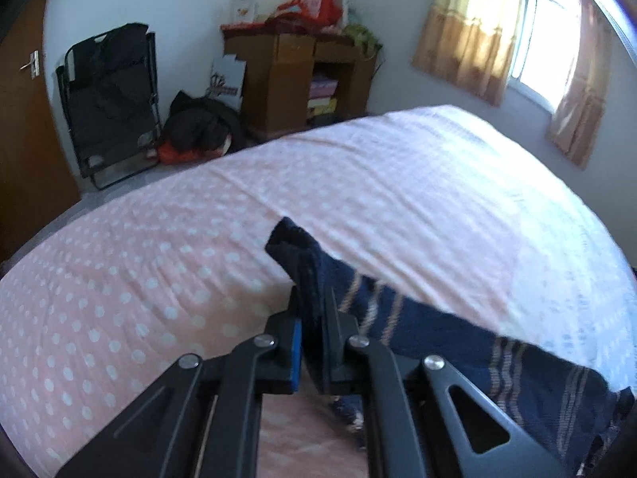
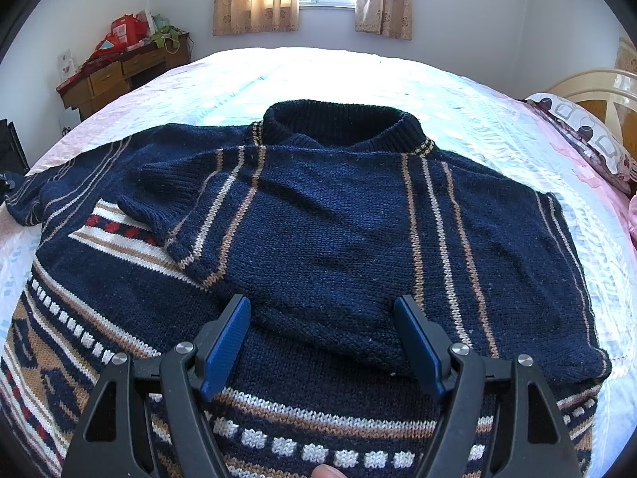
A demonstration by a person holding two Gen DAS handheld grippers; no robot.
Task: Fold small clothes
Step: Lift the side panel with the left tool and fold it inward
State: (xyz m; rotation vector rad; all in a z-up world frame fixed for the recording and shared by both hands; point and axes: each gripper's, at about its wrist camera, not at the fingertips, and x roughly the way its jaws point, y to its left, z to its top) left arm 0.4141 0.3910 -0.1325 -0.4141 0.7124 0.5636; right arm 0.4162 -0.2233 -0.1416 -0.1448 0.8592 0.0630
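The left gripper (image 1: 312, 310) is clamped tight on the dark cuff of the sweater's sleeve (image 1: 302, 263), which runs from between its fingers off to its right across the pink dotted bedspread (image 1: 119, 279). The right gripper (image 2: 322, 342) stands wide open and holds nothing, hovering just above the navy sweater (image 2: 338, 231). The sweater lies spread on the bed directly ahead of and beneath that gripper, collar (image 2: 342, 123) at the far end, patterned hem nearest, one sleeve folded across the chest.
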